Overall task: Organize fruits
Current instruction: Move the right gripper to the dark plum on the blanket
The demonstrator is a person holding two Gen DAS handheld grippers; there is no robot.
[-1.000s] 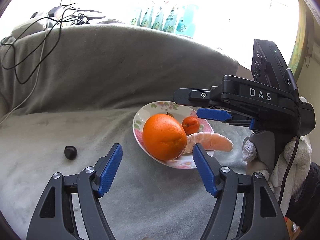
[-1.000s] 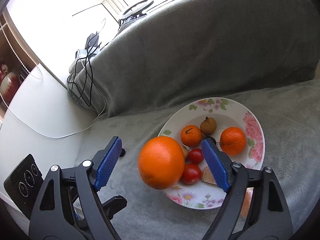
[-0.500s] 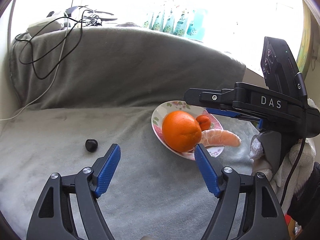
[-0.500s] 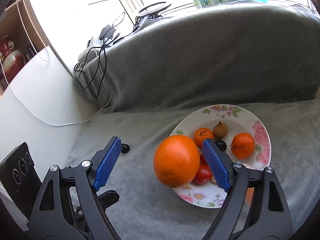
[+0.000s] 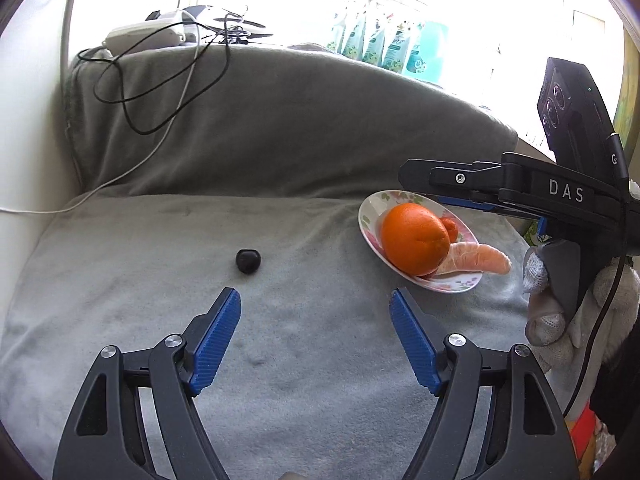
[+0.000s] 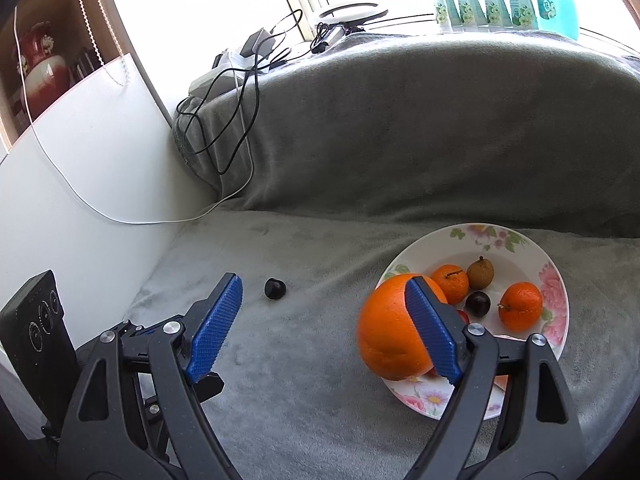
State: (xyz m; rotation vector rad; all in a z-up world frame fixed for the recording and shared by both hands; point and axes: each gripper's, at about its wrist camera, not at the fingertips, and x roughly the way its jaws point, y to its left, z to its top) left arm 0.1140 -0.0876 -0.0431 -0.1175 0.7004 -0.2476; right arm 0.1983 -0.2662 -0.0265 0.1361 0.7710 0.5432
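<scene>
- One flowered plate (image 6: 557, 280) holds a big orange (image 6: 386, 336), two small tangerines, a brown fruit and a dark one
- A dark round fruit (image 5: 248, 261) lies alone on the grey blanket (image 5: 312, 344)
- Left claw (image 5: 315, 340) and right claw (image 6: 324, 330) both gape, holding nothing

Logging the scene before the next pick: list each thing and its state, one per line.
Left tool: open, empty.
Right tool: open, empty.
Large orange: on the plate's near edge.
Floral plate: holds the fruit.
Dark cherry: loose on the grey blanket.
Peeled segment: overhanging the rim.
</scene>
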